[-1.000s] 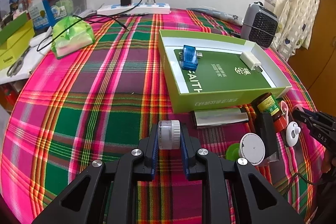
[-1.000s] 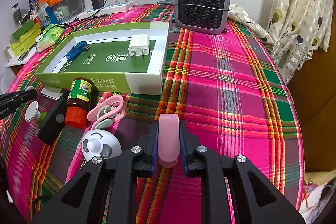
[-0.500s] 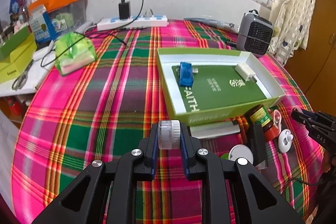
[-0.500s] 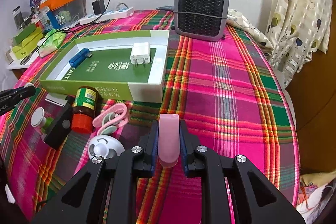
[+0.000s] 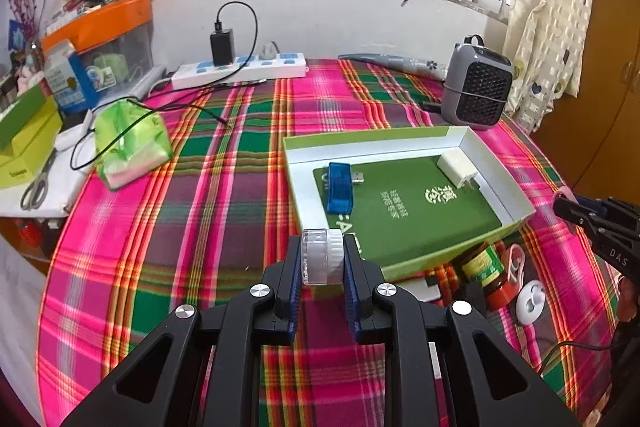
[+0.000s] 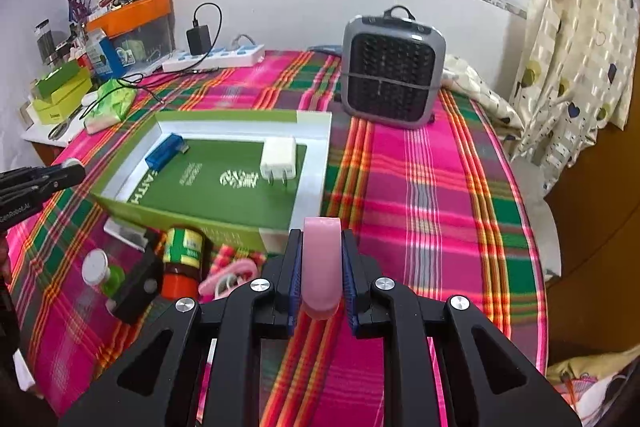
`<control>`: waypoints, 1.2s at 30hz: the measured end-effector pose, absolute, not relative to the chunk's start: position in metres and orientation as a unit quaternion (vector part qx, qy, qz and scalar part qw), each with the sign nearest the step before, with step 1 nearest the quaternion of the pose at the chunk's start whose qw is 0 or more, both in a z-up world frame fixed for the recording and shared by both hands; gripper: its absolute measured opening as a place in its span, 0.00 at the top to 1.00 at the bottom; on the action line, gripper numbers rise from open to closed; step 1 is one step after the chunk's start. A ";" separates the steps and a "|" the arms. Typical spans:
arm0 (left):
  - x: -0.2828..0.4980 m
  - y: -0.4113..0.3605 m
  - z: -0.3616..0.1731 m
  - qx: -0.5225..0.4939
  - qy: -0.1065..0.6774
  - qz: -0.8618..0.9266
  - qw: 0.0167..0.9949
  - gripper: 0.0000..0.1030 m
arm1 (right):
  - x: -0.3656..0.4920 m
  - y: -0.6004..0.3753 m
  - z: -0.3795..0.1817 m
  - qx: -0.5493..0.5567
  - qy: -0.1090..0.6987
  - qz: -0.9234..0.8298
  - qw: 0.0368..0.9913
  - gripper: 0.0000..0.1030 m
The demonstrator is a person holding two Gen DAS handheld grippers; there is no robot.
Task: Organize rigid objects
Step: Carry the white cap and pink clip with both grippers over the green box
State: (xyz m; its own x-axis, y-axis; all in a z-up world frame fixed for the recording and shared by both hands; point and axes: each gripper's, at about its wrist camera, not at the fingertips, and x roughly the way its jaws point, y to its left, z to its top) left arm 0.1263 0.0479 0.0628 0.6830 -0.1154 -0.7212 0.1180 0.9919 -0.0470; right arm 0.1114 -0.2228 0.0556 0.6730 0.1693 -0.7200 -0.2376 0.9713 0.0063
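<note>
1. Bright checked cloth (image 5: 192, 227) covers the bench.
2. Left claw (image 5: 322, 259) is clamped on a small clear jar (image 5: 321, 257), near the green box (image 5: 404, 143).
3. Right claw (image 6: 321, 267) is clamped on a pink case (image 6: 321, 267), right of that box.

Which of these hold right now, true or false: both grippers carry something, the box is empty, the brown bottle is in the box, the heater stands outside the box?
1. Both grippers hold something: true. The left gripper clamps a small clear jar; the right gripper clamps a pink piece.
2. The green box is empty: false. A blue USB device and a white charger lie inside.
3. The brown bottle is in the box: false. It lies on the tablecloth in front.
4. The grey heater stands outside the box: true.
</note>
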 end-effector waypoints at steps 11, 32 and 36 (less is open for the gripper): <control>0.154 0.036 0.065 -0.004 0.396 -0.075 0.915 0.83 | 0.144 -0.197 0.063 -0.040 0.391 0.143 0.908 0.82; 0.195 0.021 0.039 -0.011 0.425 -0.082 0.901 0.83 | 0.220 -0.148 0.035 -0.057 0.435 0.181 0.880 0.82; 0.198 0.020 0.034 -0.010 0.432 -0.084 0.898 0.83 | 0.229 -0.144 0.029 -0.056 0.443 0.184 0.875 0.82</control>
